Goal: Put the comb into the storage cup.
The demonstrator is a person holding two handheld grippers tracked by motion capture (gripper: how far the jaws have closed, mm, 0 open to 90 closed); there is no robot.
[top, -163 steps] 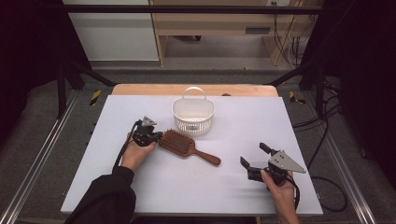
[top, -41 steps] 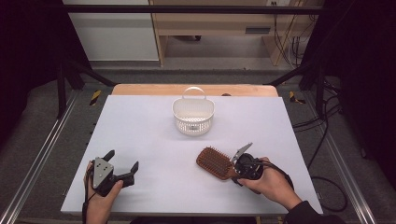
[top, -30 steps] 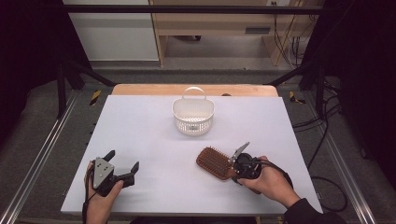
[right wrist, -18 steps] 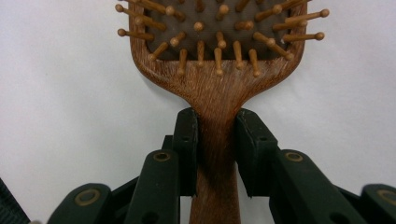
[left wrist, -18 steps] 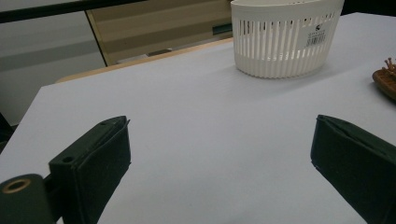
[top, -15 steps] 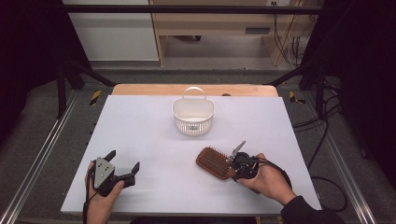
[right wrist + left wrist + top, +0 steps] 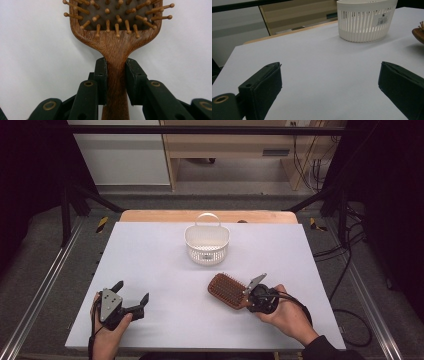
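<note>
Hairbrush lies bristles-up on the near right part of the white table, its wooden paddle head pointing toward the far left and its handle running back into the right gripper. That gripper's two black jaws are clamped on the handle just behind the neck of the brush; the right gripper view shows the hairbrush with a pad pressed flat against each side of the brown wood, the wooden pins of the head fanning out above. The jaws have just been closing, with the handle between them. The person's right hand wraps the gripper body at the near right edge of the table, a cable looping from it past the wrist.

White slotted basket with an upright loop handle stands toward the far middle of the table, well apart from the brush and beyond it. In the left gripper view the basket sits at the far right with a small barcode label on its wall, and the edge of the brush head just shows at the right border.

Left gripper rests at the near left of the table in the person's left hand, a grey three-cornered plate on top. Its jaws stand wide apart with bare table between them, far from both brush and basket.

Beyond the far edge of the table are a wooden strip, a pale cabinet and a wooden bench on the grey floor
</note>
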